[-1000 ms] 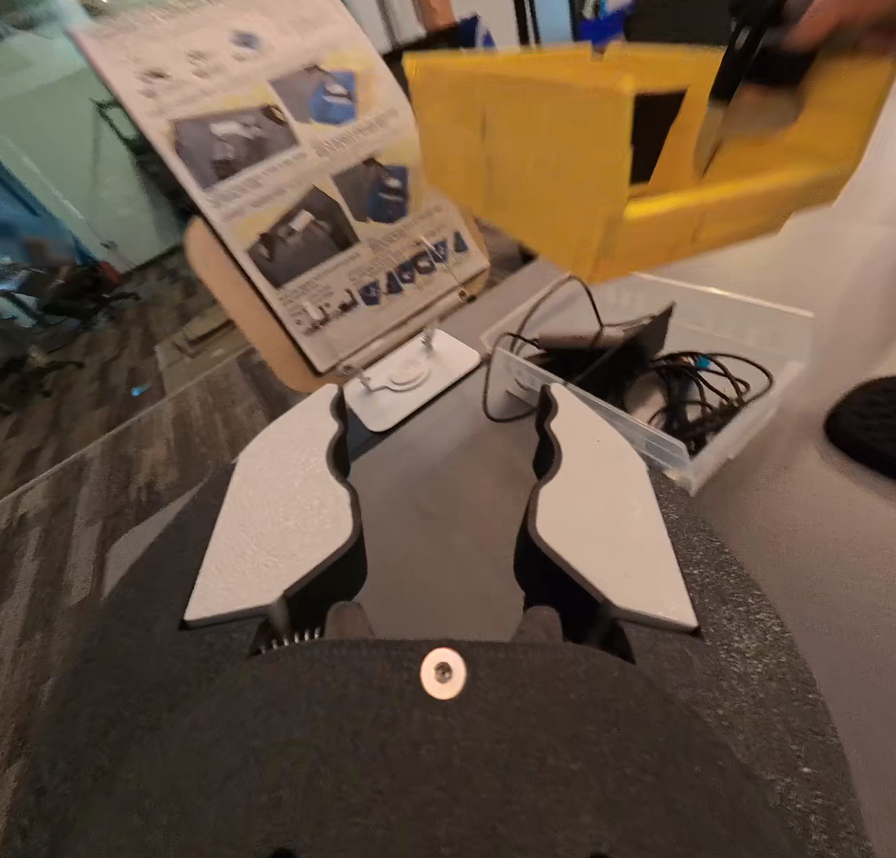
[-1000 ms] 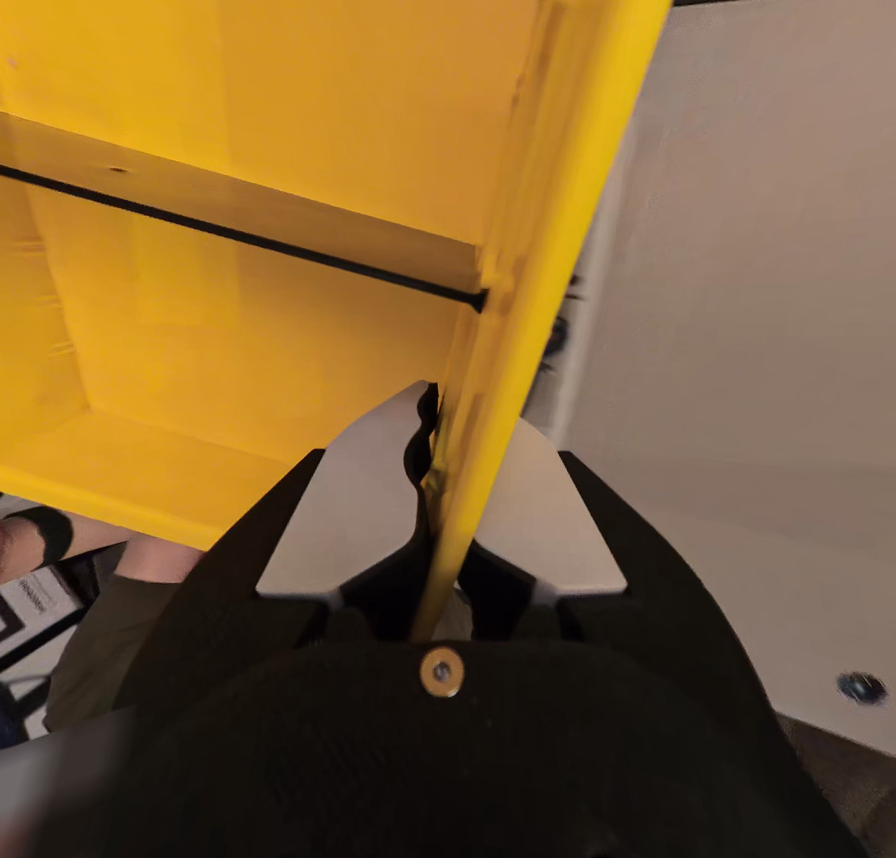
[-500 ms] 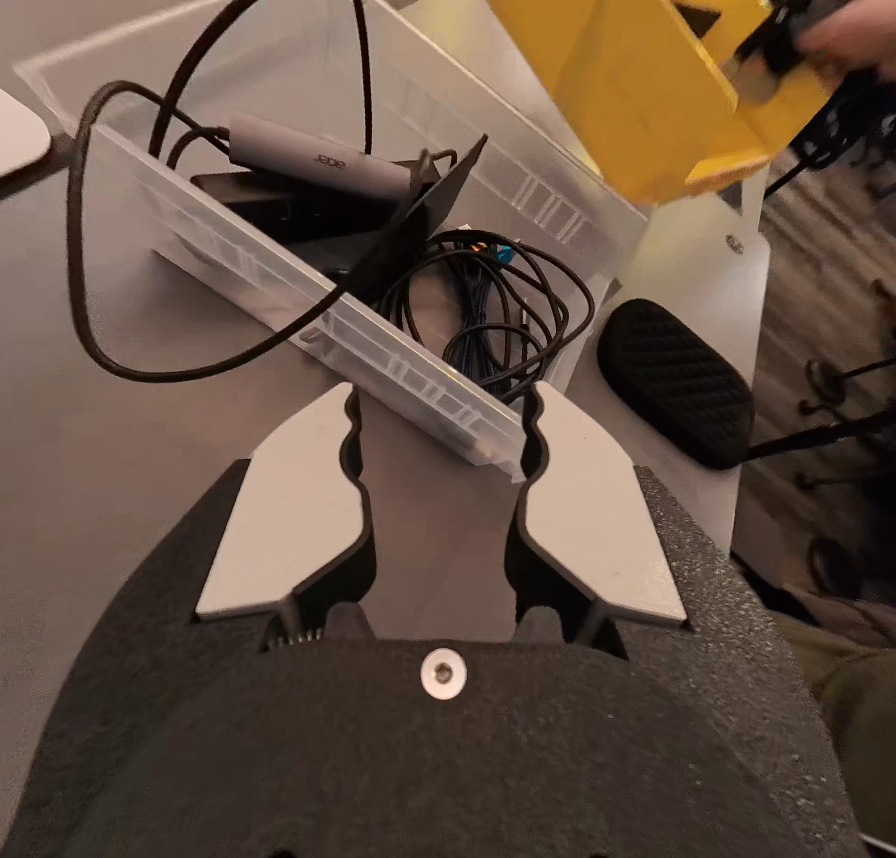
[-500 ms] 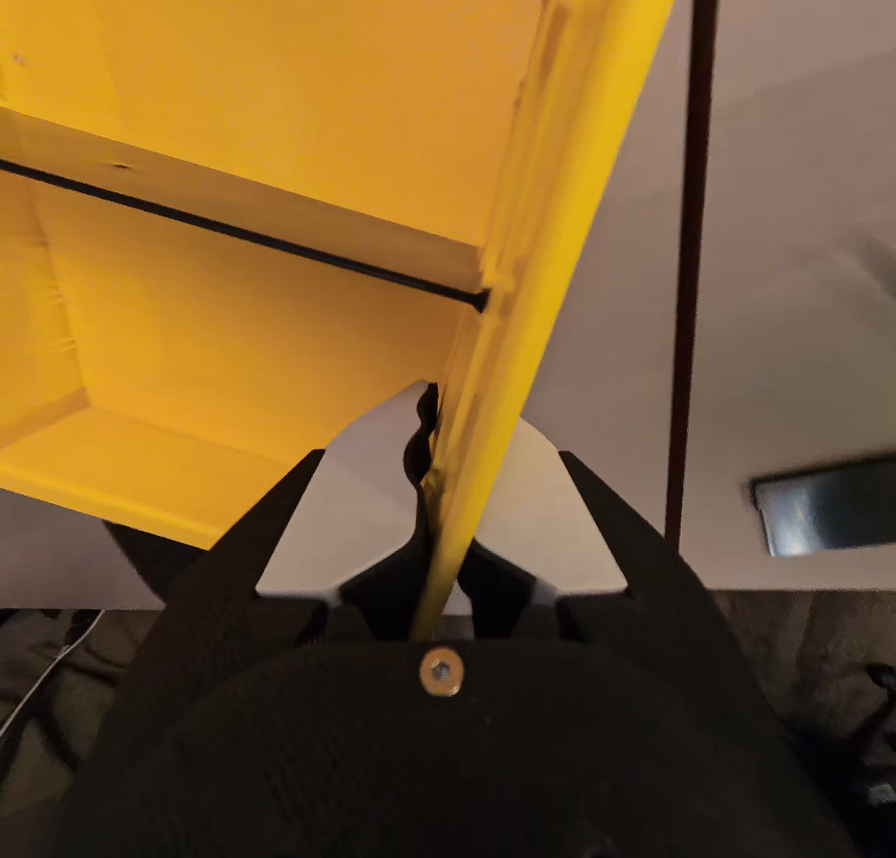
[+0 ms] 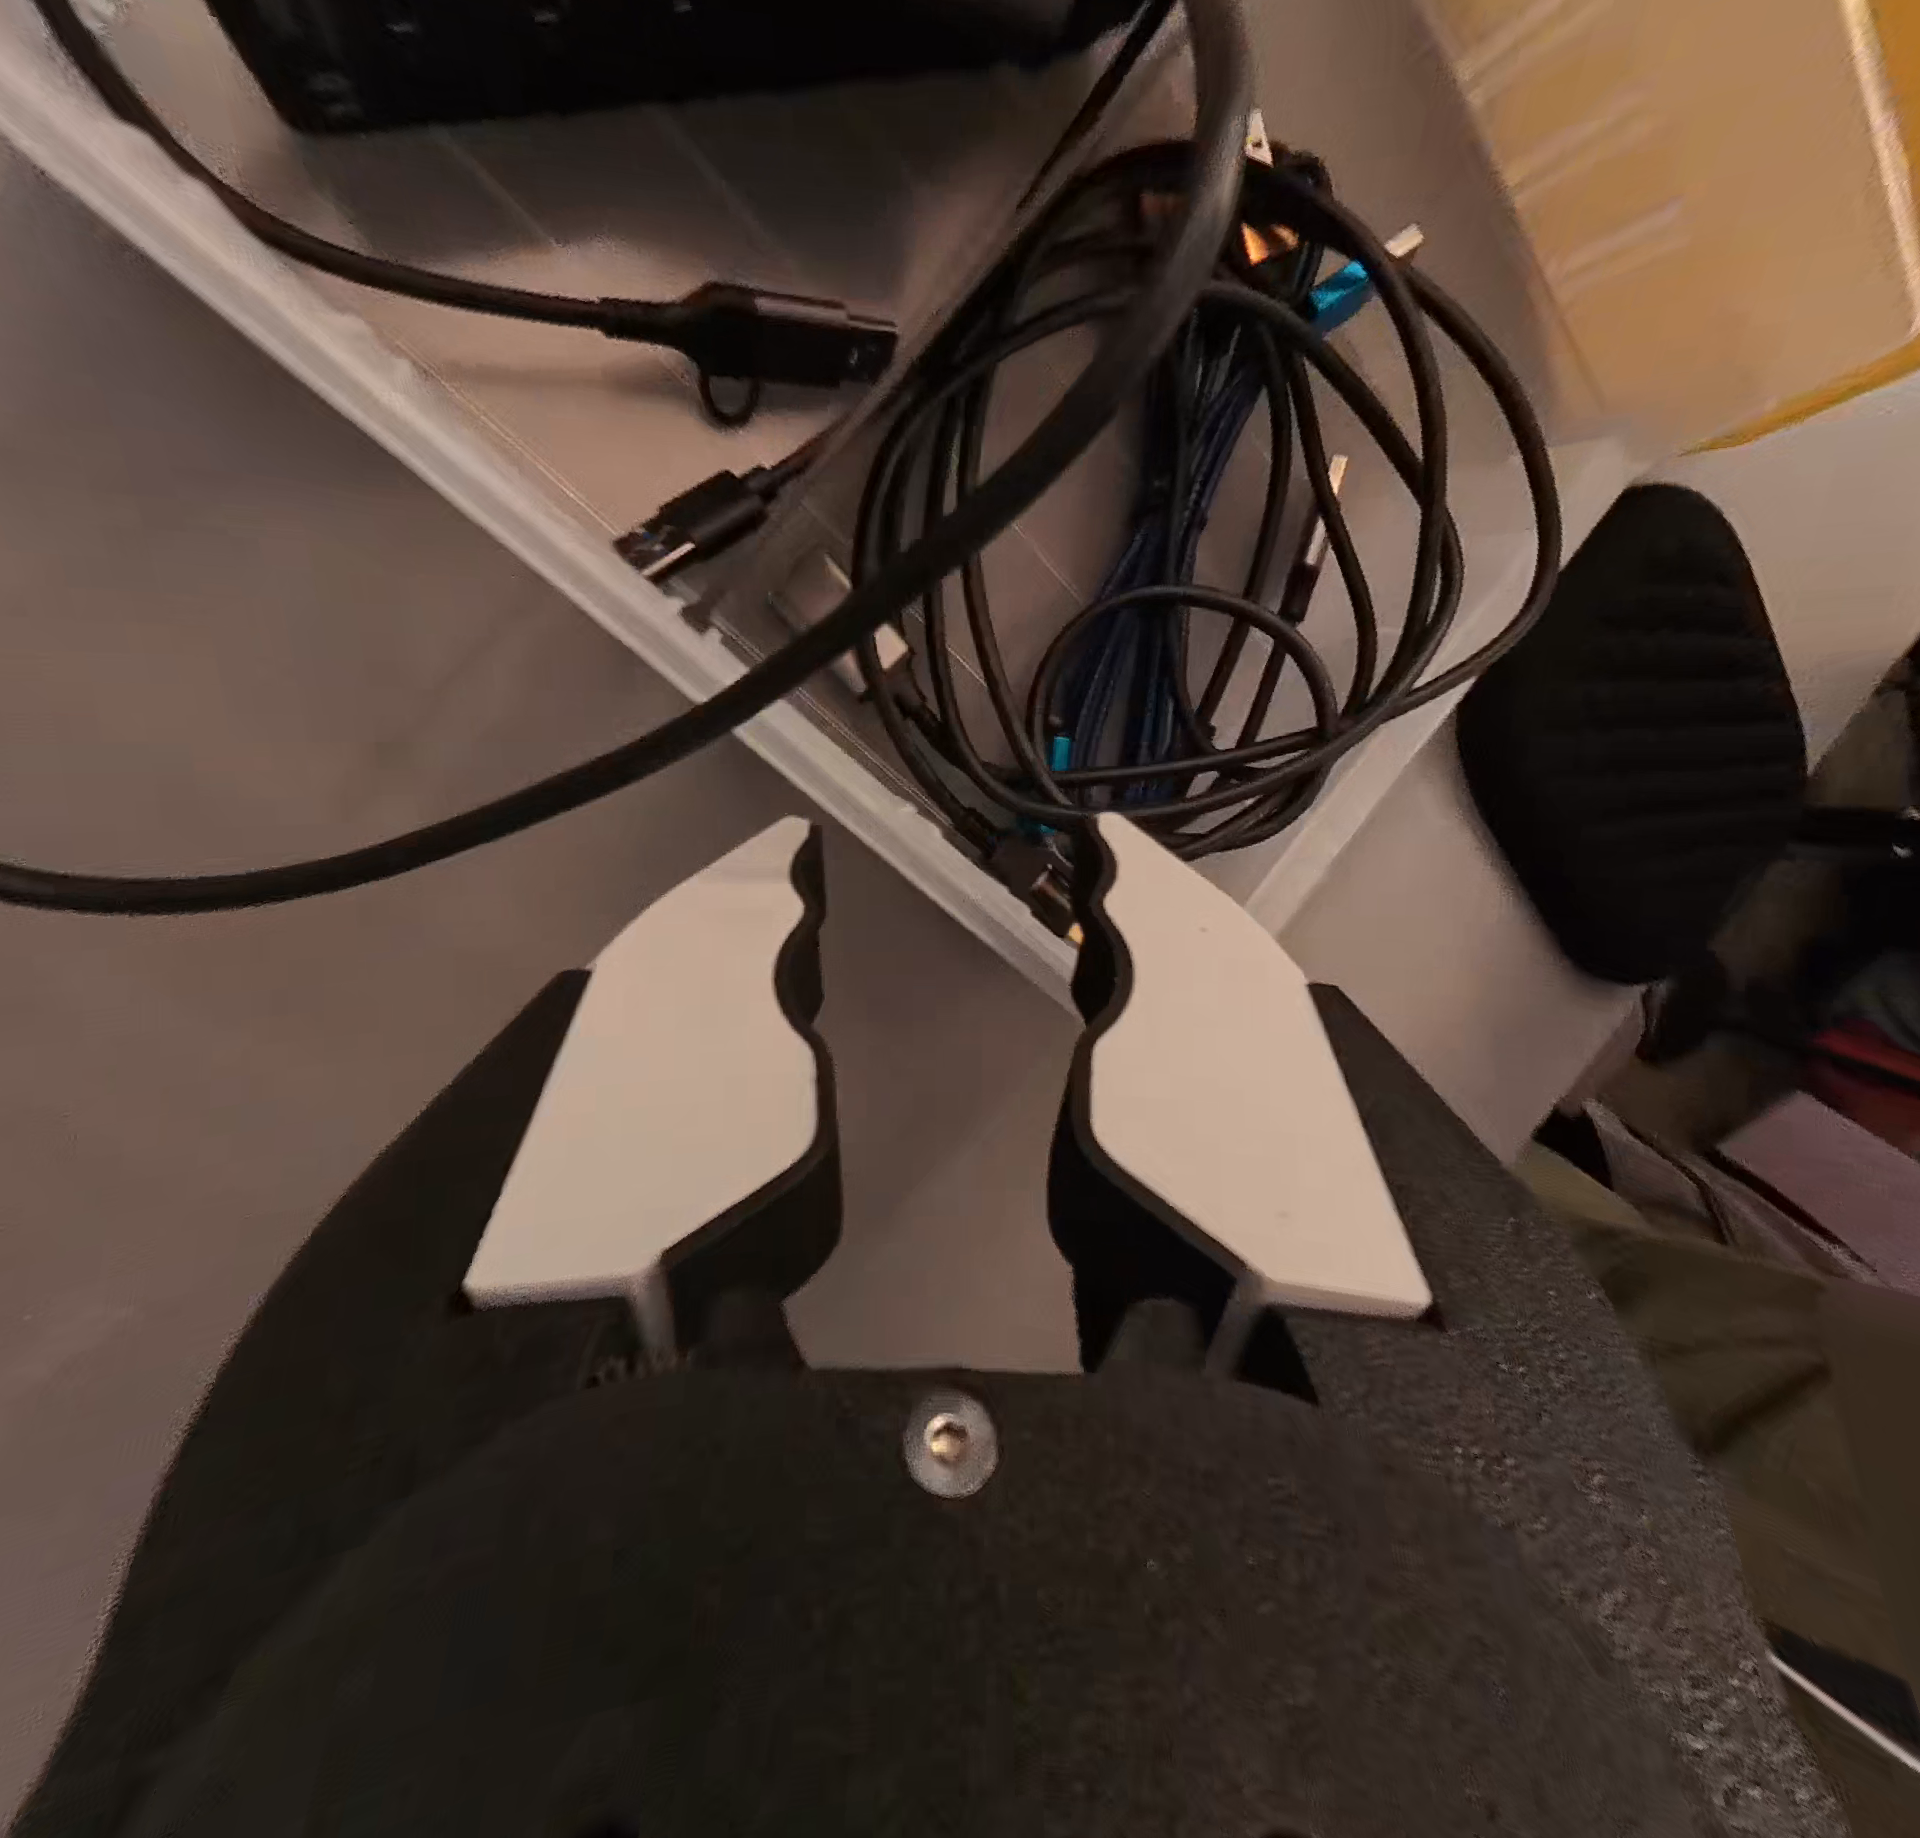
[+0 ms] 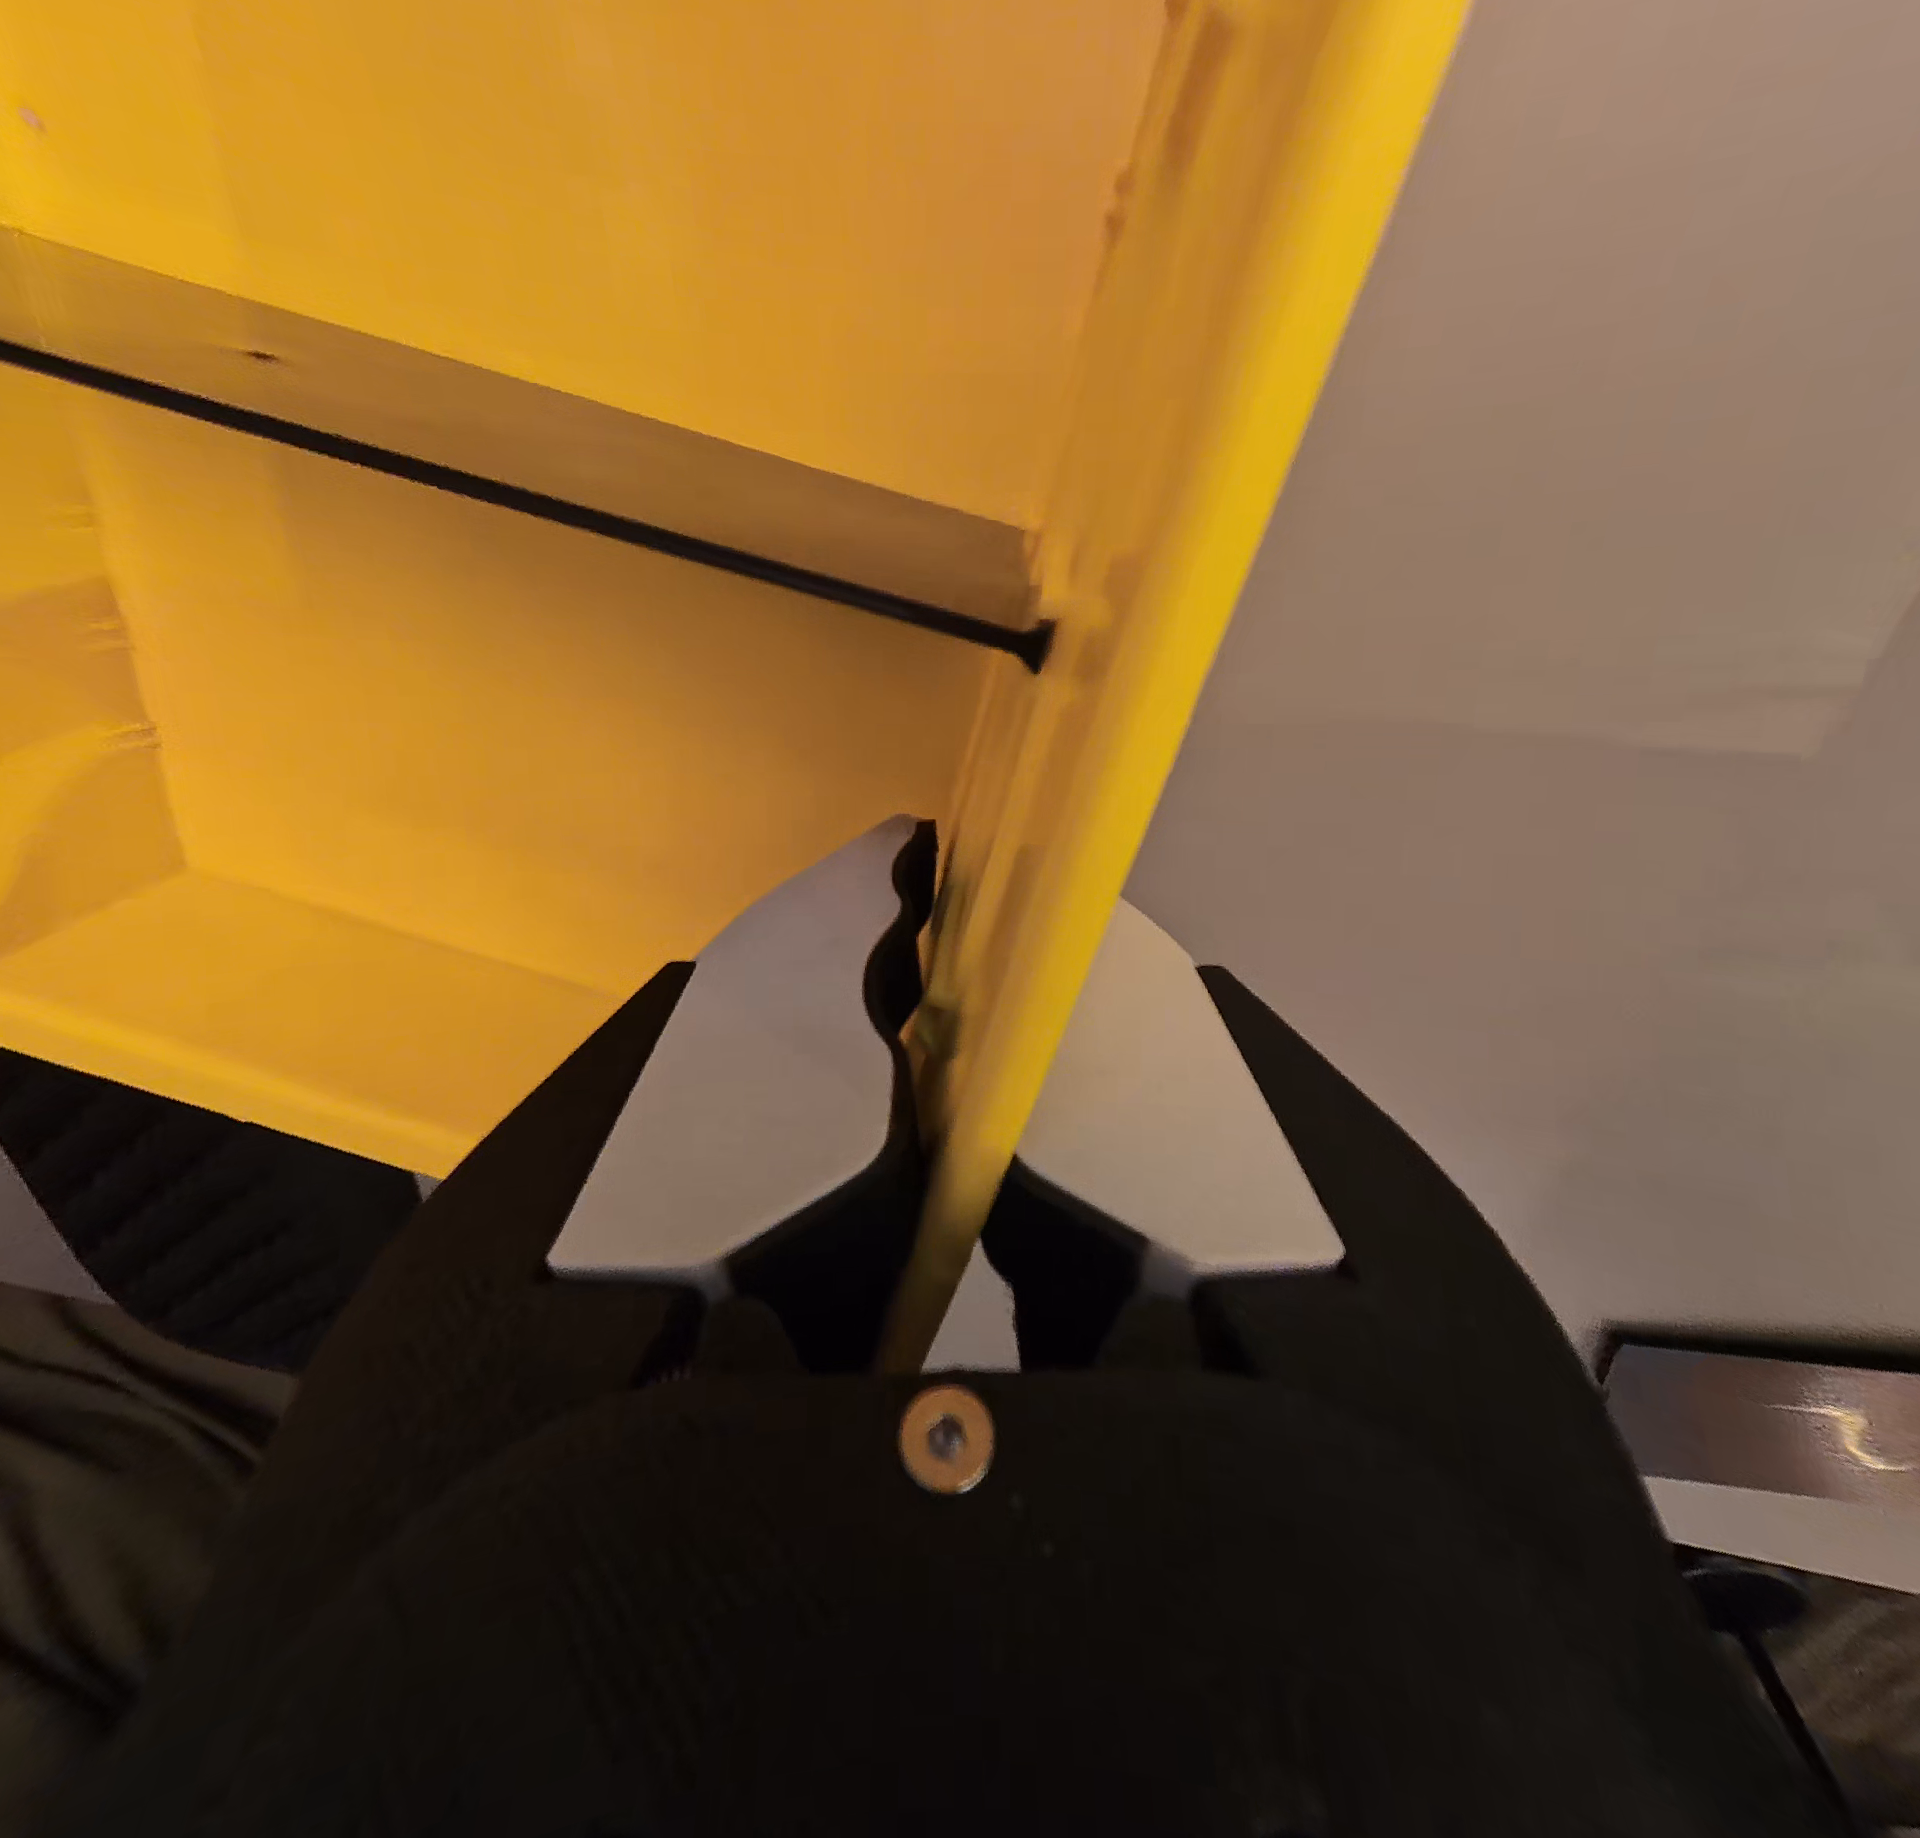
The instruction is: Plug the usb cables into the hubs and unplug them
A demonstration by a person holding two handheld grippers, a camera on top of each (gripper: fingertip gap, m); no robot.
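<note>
So the left gripper [image 5: 951, 879] is hanging over the near long wall of the clear plastic bin [image 5: 540, 484], jaws spread with nothing between them. The bin's long axis runs diagonally in the left wrist view, from upper left down to lower right, and it sits on the pale bench [image 5: 260, 645].

The usb cables [image 5: 1195, 583] are bunched in the bin's right end, a loose coil of black ones with a blue braided bundle in the middle, the coil stretched roughly up-and-down in the view. A couple of plugs lie along the near wall pointing down-left. One thick black cable [image 5: 436, 832] loops out over that wall onto the bench.

The black hub [image 5: 623, 22] is at the bin's far end, cut off by the top of the picture and pretty blurry.

The right gripper [image 6: 961, 915] is pinched on the side wall of a yellow box [image 6: 623, 334]; its right finger is mostly hidden behind that wall. A black padded thing [image 5: 1631, 749] sits just past the bin's right end.
</note>
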